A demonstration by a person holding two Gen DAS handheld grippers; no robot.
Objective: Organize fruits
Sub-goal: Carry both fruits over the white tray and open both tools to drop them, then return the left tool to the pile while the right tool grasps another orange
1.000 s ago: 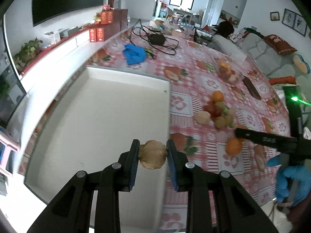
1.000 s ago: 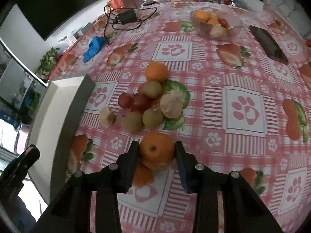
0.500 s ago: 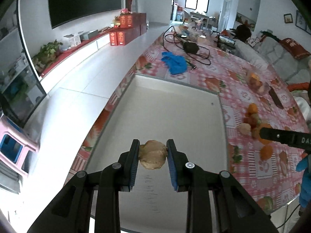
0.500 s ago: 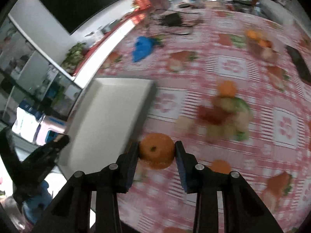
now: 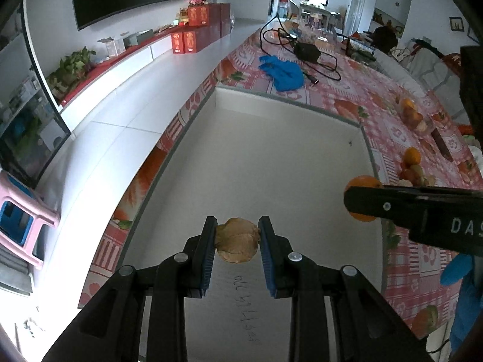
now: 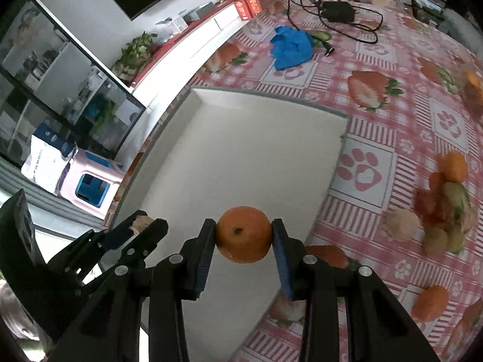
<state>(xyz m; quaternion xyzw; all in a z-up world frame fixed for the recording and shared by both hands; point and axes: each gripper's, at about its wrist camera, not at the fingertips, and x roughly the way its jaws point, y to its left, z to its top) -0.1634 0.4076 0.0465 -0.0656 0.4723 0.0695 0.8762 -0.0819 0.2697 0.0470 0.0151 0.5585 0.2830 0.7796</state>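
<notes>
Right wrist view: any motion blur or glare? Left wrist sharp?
Right wrist view: the fruit pile at the right edge is smeared by blur, while the orange in the right hand-held gripper is crisp. Left wrist view: sharp throughout, the tray evenly lit with no glare; strong fisheye bending at the edges.

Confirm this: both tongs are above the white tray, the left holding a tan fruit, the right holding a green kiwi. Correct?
Not quite. The right tongs hold an orange, not a green kiwi, as the right wrist view shows. The left tongs do hold a tan fruit above the white tray.

White letters "DAS" on the right gripper [image 5: 362, 199]; illegible handwriting on tray floor [image 5: 271, 157].
</notes>
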